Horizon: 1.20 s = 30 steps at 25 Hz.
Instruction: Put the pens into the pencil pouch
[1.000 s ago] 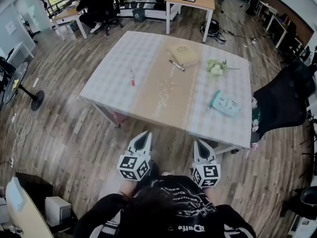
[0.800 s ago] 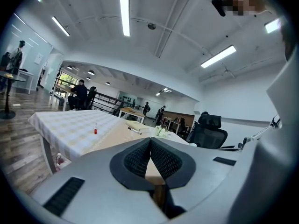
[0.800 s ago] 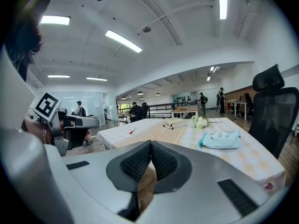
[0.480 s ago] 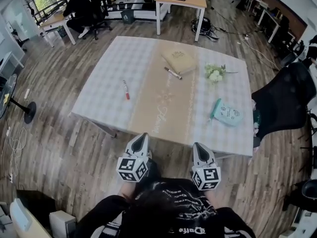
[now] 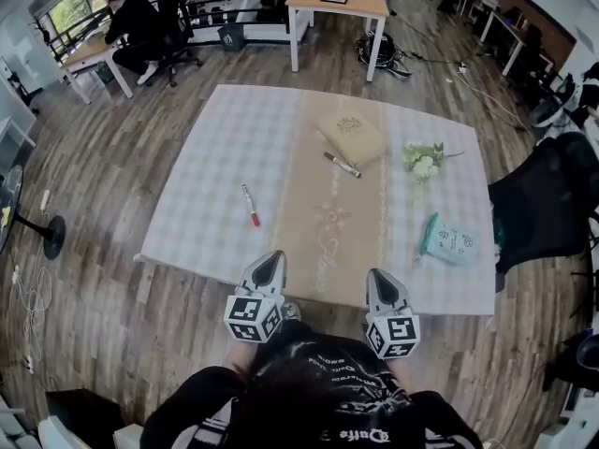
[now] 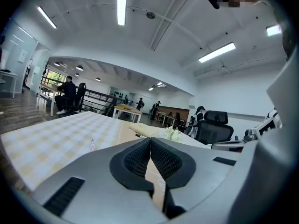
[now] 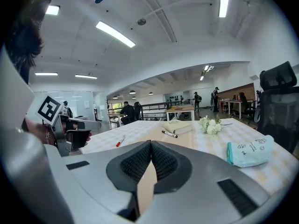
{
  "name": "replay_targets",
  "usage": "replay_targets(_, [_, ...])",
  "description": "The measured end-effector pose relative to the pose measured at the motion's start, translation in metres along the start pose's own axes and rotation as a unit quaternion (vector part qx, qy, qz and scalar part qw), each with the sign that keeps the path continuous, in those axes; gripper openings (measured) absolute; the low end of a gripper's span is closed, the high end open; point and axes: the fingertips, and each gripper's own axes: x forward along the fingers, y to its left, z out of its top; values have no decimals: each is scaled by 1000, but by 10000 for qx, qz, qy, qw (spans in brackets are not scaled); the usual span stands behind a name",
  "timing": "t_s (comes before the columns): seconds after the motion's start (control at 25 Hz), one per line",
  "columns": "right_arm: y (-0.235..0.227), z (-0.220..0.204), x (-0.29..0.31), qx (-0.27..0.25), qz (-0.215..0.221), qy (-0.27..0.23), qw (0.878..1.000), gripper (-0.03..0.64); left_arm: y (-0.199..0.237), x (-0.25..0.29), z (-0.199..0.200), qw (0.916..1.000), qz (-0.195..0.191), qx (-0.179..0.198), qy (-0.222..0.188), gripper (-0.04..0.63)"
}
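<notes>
On the table [image 5: 206, 148] a red pen [image 5: 251, 205] lies left, a black pen [image 5: 342, 165] just beside the notebook [image 5: 351, 137], and the teal pencil pouch [image 5: 450, 241] well apart at right. Left gripper [image 5: 270, 258] and right gripper [image 5: 377, 277] hang at the near edge, jaws together and empty, probably because no pick is begun.

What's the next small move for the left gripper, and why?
Probably open the left gripper and reach for the red-capped white pen: its jaws are shut and empty, and that pen lies nearest it, outside the teal fabric pouch.
</notes>
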Motion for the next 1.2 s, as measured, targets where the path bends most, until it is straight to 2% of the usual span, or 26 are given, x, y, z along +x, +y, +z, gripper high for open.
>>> replay_targets(0.36, [20, 15, 64, 80, -321, 11, 9995, 9, 71, 39, 18, 9996, -93, 114, 247, 20])
replay_targets(0.6, [30, 19, 94, 84, -345, 28, 9994, 9, 110, 53, 23, 9995, 124, 37, 284, 21])
replay_targets(0.84, [30, 15, 112, 93, -277, 141, 9995, 9, 135, 60, 13, 9980, 372, -223, 452, 27])
replay_targets(0.88, [27, 15, 114, 80, -267, 162, 9995, 9, 139, 62, 10, 9976, 441, -250, 476, 47])
replay_targets(0.96, [22, 14, 118, 75, -244, 211, 9995, 9, 149, 64, 3, 9960, 617, -310, 572, 159])
replay_targets(1.04, [16, 13, 120, 74, -229, 261, 9994, 9, 159, 67, -4, 9930, 816, -432, 736, 223])
replay_targets(1.2, [-2, 21, 122, 114, -298, 256, 9992, 9, 175, 77, -26, 9830, 1180, -528, 1303, 252])
